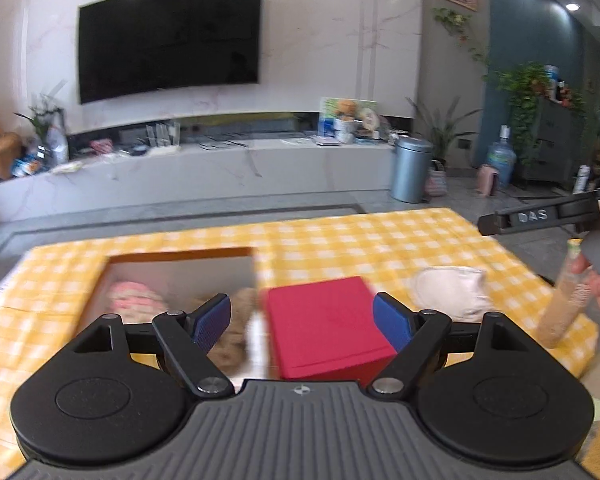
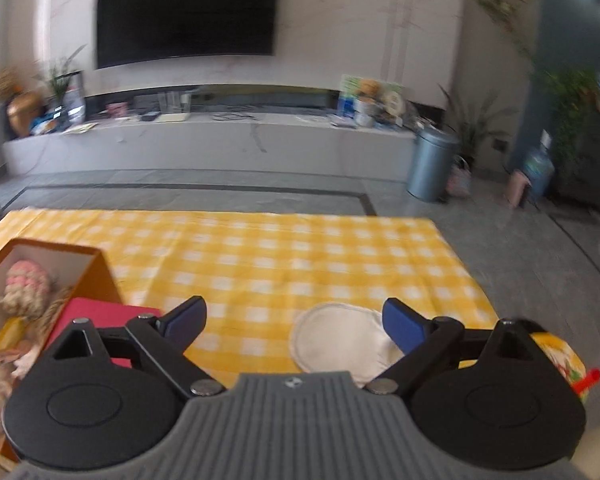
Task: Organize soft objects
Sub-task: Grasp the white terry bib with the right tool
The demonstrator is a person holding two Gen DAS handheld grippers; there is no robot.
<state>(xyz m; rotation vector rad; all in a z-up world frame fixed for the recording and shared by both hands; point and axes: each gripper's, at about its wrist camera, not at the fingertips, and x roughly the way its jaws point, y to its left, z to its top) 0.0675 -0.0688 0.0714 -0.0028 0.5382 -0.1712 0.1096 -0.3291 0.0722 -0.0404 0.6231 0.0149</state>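
Your left claw [image 1: 302, 316] and right claw [image 2: 294, 322] both gaped empty, since the red block [image 1: 328, 326] and white pad [image 2: 340, 338] lay outside the orange box [image 2: 96, 276].

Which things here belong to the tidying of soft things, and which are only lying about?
For the job:
- orange box
- pink knitted ball in it
- white pad on the checked cloth
- red block

Lying about:
- television
- metal bin
- water bottle
- potted plants
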